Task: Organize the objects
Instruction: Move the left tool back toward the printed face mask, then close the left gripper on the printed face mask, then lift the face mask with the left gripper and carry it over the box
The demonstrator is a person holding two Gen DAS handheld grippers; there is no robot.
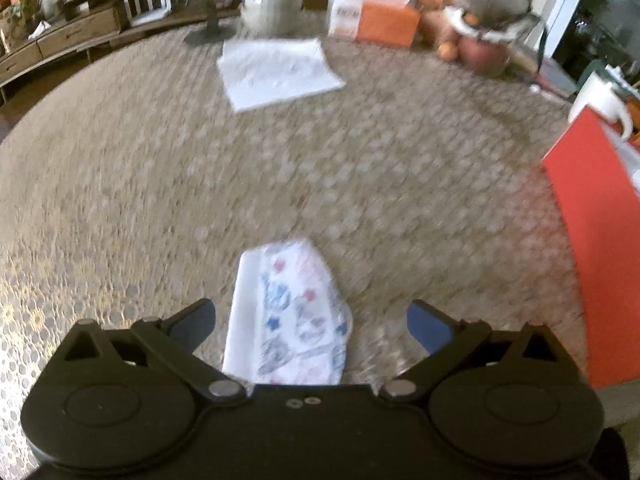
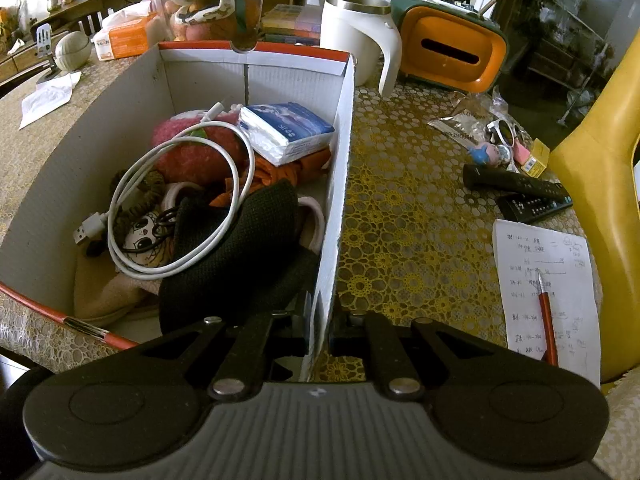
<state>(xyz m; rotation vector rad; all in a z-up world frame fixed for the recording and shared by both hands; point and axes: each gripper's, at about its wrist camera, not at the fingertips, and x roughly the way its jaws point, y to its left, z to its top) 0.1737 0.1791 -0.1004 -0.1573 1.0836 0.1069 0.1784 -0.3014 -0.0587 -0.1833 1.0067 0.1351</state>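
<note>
A small white packet (image 1: 286, 316) printed with blue and red figures lies on the lace tablecloth, right between the wide-spread fingers of my left gripper (image 1: 310, 322), which is open and not touching it. My right gripper (image 2: 322, 320) is shut on the right wall of the cardboard box (image 2: 340, 184), one finger inside and one outside. The box holds a coiled white cable (image 2: 180, 208), a blue tissue pack (image 2: 286, 130), a pink plush, black fabric and other small items. The same box shows as a red side (image 1: 596, 248) at the right of the left wrist view.
A white paper (image 1: 278, 72), a round grey jar (image 1: 274, 4), an orange tissue box (image 1: 380, 16) and bagged fruit stand at the far edge. Right of the box lie remotes (image 2: 520, 190), sunglasses, a note sheet with a red pen (image 2: 546, 312), a white mug (image 2: 356, 36), an orange holder and a yellow chair.
</note>
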